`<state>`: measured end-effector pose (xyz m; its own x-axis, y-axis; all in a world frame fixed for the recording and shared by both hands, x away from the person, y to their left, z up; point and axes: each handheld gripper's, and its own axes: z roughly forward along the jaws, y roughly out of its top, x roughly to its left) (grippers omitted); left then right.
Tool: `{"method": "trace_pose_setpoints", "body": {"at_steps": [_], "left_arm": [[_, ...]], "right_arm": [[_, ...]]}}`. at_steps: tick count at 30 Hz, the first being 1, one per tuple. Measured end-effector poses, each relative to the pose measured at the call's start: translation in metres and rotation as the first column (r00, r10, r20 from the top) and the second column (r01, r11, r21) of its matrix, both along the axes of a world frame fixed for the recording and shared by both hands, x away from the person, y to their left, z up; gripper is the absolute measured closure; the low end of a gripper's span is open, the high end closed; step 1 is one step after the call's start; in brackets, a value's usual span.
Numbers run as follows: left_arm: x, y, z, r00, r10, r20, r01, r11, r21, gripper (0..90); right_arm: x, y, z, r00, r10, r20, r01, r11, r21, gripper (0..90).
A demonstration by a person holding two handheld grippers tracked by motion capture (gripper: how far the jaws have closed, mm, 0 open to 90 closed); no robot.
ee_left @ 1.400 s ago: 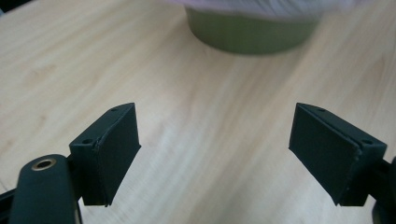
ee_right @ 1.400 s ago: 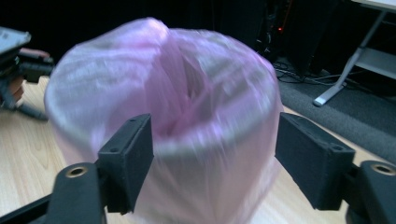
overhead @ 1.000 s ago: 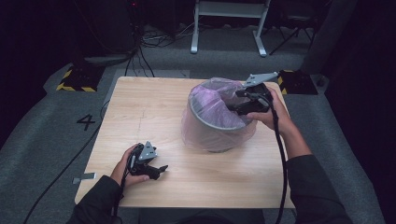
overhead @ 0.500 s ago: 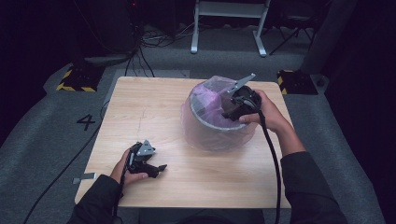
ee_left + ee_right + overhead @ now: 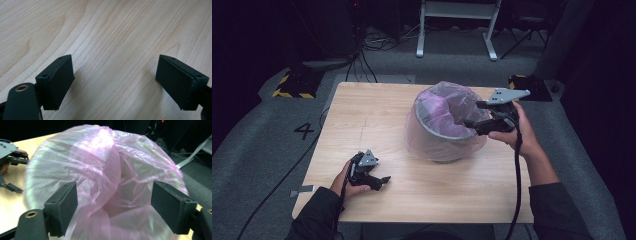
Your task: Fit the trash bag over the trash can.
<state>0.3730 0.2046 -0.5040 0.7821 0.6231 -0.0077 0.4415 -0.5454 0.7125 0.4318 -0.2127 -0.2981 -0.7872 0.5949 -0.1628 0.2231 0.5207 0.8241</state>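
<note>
Pink bag point(image 5: 105, 170) (lining a grey bin point(image 5: 447, 135)) lies ahead of the right gripper point(image 5: 115, 202), jaws parted; left gripper point(image 5: 115, 82) gapes over bare table point(image 5: 112, 37).

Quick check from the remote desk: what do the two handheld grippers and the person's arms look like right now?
Both grippers are black, each with two blocky rectangular jaws with small holes near the tips. The left gripper and the right gripper each carry a grey three-cornered plate on top and trail a black cable. The left gripper view shows a brass-coloured ringed hole on the frame. The person wears dark long sleeves.
</note>
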Motion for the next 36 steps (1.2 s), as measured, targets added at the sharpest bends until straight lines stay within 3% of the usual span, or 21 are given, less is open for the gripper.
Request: {"method": "trace_pose_setpoints", "body": {"at_steps": [10,14,23,26,28,30,33,36], "left_arm": [[0.000,0.000,0.000,1.0000,0.000,0.000,0.000,1.0000,0.000,14.9],[0.000,0.000,0.000,1.0000,0.001,0.000,-0.001,1.0000,0.000,14.9],[0.000,0.000,0.000,1.0000,0.001,0.000,-0.001,1.0000,0.000,14.9],[0.000,0.000,0.000,1.0000,0.001,0.000,-0.001,1.0000,0.000,14.9],[0.000,0.000,0.000,1.0000,0.000,0.000,0.000,1.0000,0.000,14.9],[0.000,0.000,0.000,1.0000,0.001,0.000,-0.001,1.0000,-0.001,14.9],[0.000,0.000,0.000,1.0000,0.001,0.000,-0.001,1.0000,-0.001,14.9],[0.000,0.000,0.000,1.0000,0.001,0.000,-0.001,1.0000,-0.001,14.9]], "right_arm": [[-0.048,-0.034,-0.011,0.9980,-0.030,0.056,0.029,0.999,0.027,20.3],[-0.062,-0.044,-0.023,0.9964,-0.046,0.071,0.046,0.999,0.005,19.9],[-0.077,-0.061,-0.076,0.9944,-0.104,0.014,0.105,0.993,-0.051,19.3],[-0.078,-0.065,-0.098,0.9904,-0.137,0.020,0.138,0.985,-0.102,19.4],[-0.077,-0.068,-0.111,0.9899,-0.141,-0.009,0.139,0.984,-0.114,19.3],[-0.077,-0.071,-0.126,0.9874,-0.158,-0.006,0.155,0.977,-0.148,19.3],[-0.075,-0.078,-0.150,0.9854,-0.160,-0.057,0.150,0.976,-0.156,19.1],[-0.074,-0.087,-0.174,0.9776,-0.179,-0.111,0.163,0.977,-0.141,19.1]]}}
